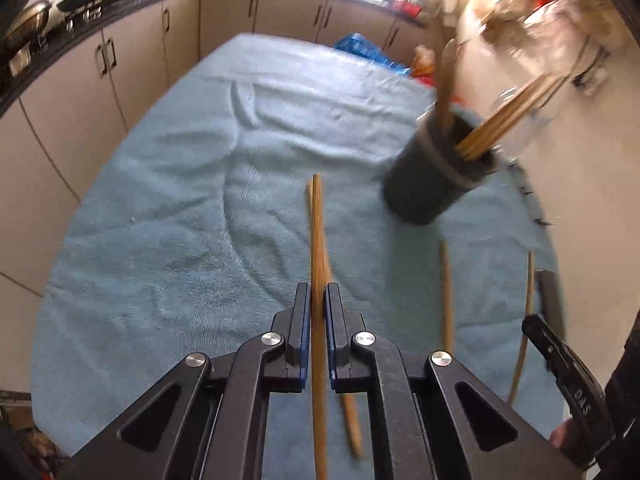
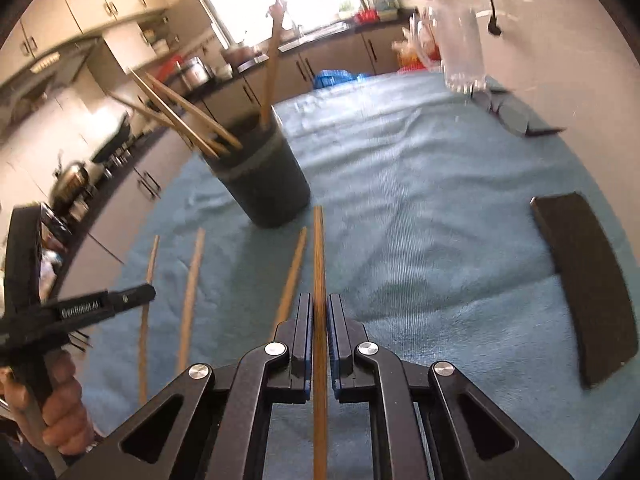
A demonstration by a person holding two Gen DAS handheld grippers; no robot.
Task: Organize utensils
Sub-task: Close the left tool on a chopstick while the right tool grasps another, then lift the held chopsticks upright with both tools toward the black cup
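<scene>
One wooden chopstick is clamped between the shut jaws of the left gripper, a second chopstick is clamped likewise by the right gripper, and the dark holder (already stocked with sticks) is seen ahead of both, on the blue towel.

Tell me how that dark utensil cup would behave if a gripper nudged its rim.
The dark cup is tall and narrow, with chopsticks leaning out to one side, so it probably tips easily. It stands on a soft wrinkled towel, so it would likely drag rather than slide.
</scene>
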